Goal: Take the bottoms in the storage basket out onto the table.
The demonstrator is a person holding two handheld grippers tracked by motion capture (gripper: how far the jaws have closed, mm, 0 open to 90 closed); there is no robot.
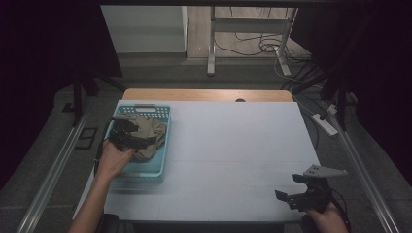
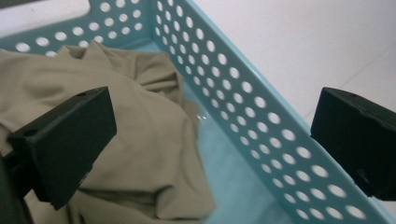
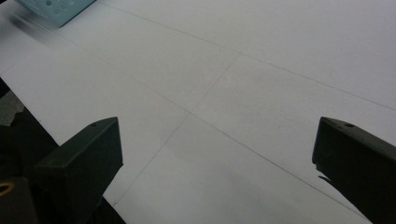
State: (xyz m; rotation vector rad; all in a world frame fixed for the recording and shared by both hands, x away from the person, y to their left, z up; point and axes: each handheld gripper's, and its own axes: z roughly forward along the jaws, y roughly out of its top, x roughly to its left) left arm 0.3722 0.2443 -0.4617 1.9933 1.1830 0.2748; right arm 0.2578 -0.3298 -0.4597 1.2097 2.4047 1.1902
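White table holds a blue basket of khaki cloth, left gripper spread above it; right gripper spread.

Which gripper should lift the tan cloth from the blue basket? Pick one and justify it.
Left. The left gripper hangs open right over the tan cloth in the blue basket. The right gripper is open too, but far off over the bare white table.

A light-blue perforated plastic basket sits at the far left of the white flat surface. A crumpled khaki cloth lies inside it. The left tool hangs over the cloth; the right tool sits at the near right corner.
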